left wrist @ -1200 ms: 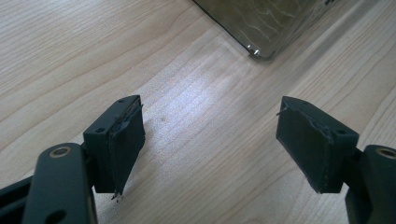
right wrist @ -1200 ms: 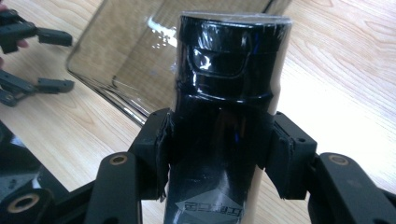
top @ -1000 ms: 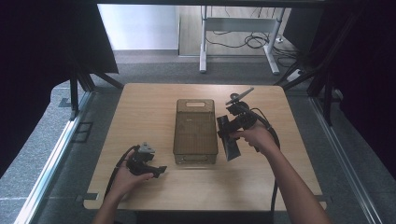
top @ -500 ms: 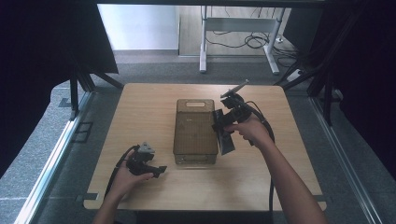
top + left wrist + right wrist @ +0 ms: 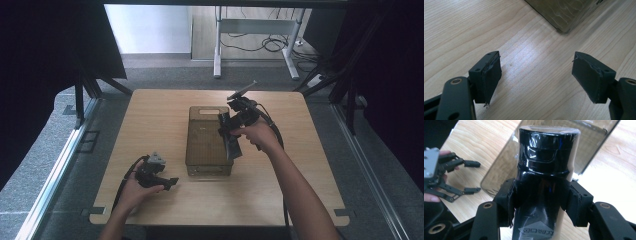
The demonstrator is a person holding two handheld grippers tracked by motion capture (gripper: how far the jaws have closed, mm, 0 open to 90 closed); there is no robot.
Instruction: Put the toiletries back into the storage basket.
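One black bottle, shrink-wrapped, is pinched at mid-body between the jaws of the right gripper, held over the right rim of the smoky translucent bin at the desk's centre. Left gripper sits near the front-left edge, jaws spread wide, nothing between them.
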